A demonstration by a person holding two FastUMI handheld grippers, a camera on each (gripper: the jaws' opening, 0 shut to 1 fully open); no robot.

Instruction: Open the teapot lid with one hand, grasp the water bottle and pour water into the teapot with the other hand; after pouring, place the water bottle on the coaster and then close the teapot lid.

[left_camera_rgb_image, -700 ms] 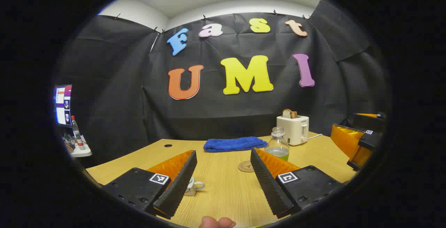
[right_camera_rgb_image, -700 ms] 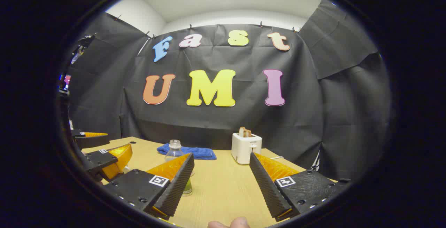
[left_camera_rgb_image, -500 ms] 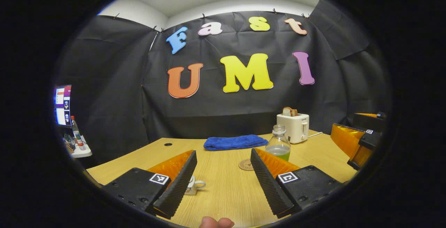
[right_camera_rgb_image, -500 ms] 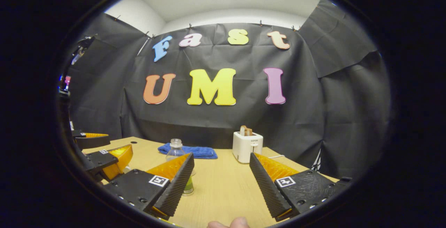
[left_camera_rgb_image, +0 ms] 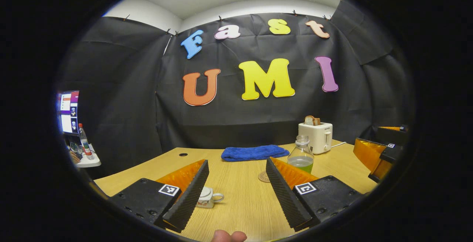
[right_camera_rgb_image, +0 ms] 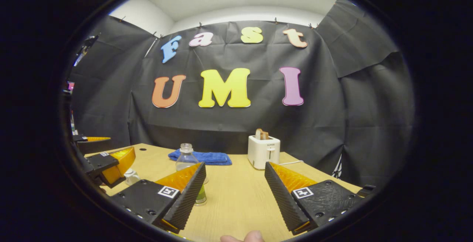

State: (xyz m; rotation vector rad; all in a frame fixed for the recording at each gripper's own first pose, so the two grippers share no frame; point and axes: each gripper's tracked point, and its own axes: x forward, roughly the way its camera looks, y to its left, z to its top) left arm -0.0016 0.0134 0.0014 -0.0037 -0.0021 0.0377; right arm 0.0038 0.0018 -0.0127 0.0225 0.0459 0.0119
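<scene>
blue towel (left_camera_rgb_image: 254,152), white toaster (left_camera_rgb_image: 316,137), wood-grain table (left_camera_rgb_image: 240,201)

Counted on the desk (left_camera_rgb_image: 244,205): one small white teapot (left_camera_rgb_image: 207,197), one water bottle (left_camera_rgb_image: 301,156) without a cap, one round coaster (left_camera_rgb_image: 264,176), one folded blue towel (left_camera_rgb_image: 253,152), one white toaster (left_camera_rgb_image: 315,136) with one slice of bread (left_camera_rgb_image: 312,120) in it. Two grippers: left gripper (left_camera_rgb_image: 236,194), right gripper (right_camera_rgb_image: 234,192), each with two fingers, jaws apart. Off to the side: one monitor (left_camera_rgb_image: 69,112), one further bottle (left_camera_rgb_image: 85,142) on a small white shelf (left_camera_rgb_image: 87,161).
</scene>
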